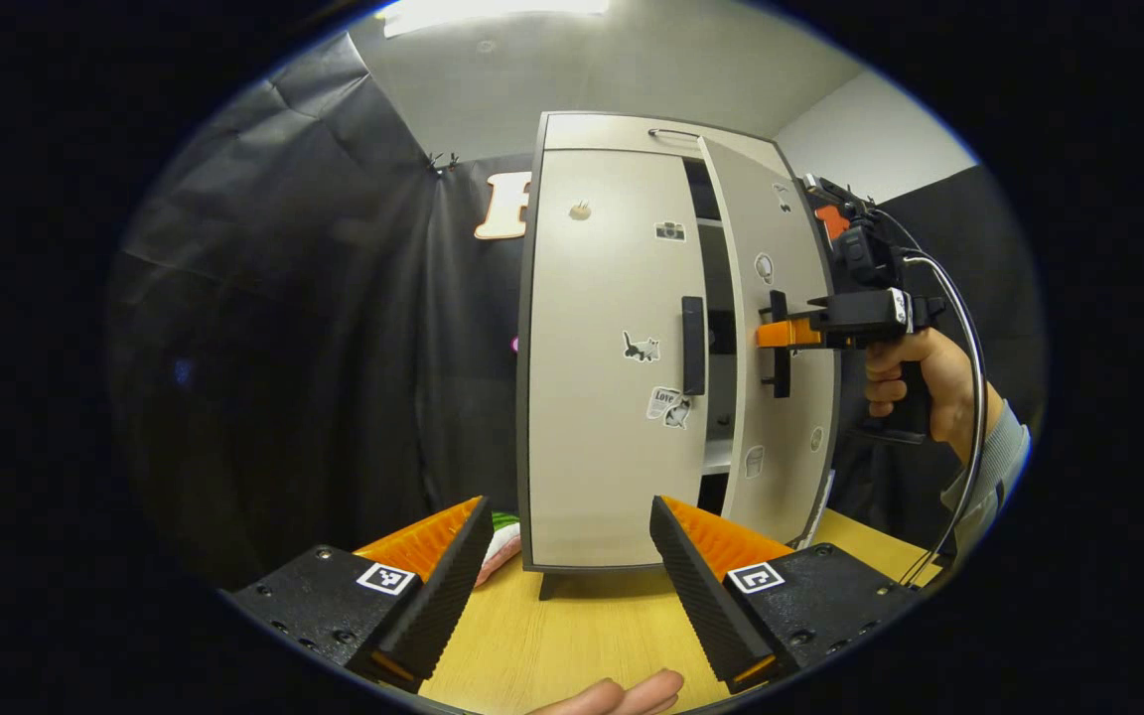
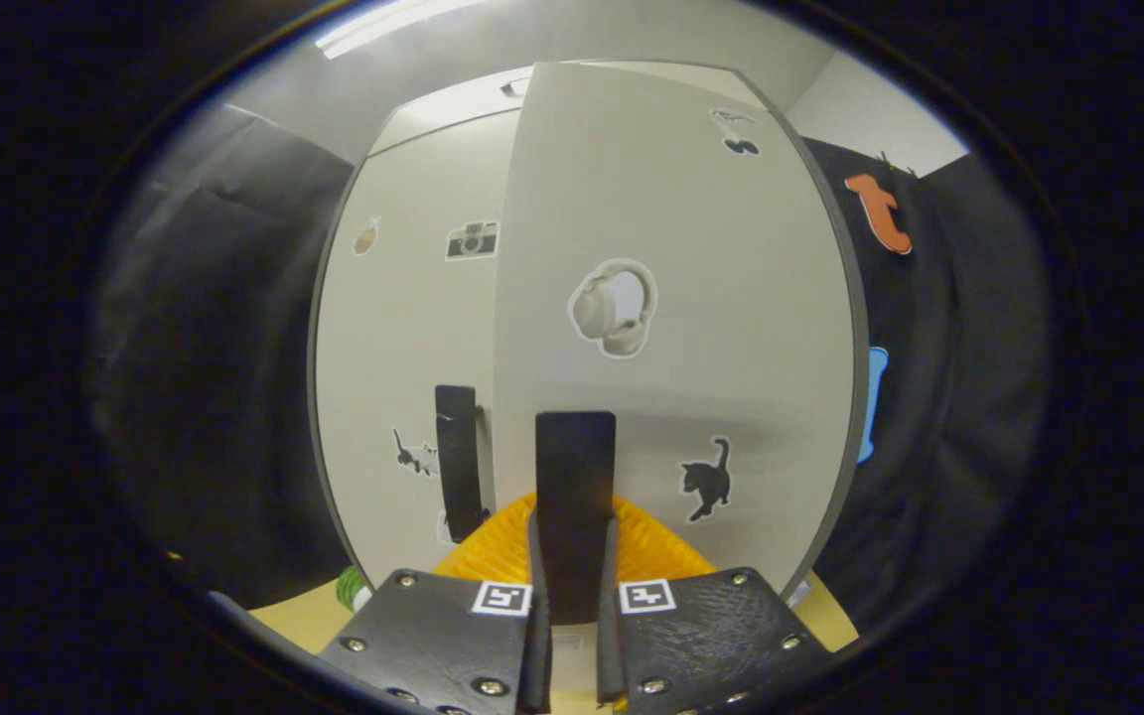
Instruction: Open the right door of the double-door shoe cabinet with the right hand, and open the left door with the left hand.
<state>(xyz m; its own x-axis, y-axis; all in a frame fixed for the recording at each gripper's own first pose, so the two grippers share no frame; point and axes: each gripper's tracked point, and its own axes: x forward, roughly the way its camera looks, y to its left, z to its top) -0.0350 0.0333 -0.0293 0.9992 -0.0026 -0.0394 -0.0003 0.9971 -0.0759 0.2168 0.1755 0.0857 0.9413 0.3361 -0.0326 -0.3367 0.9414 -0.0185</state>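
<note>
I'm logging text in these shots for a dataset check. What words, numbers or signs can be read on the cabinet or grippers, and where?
"Love": on a small white cat sticker on the beige left cabinet door, below its black bar handle.
Too small to read: the small pale sticker low on the beige right door.
No text: the square black-and-white marker on the left gripper is a pattern.

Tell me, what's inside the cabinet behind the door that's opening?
Through the gap beside the partly open beige right door of the tall beige shoe cabinet, pale shelves and dark space show. Whether shoes sit there is hidden by the doors.
</note>
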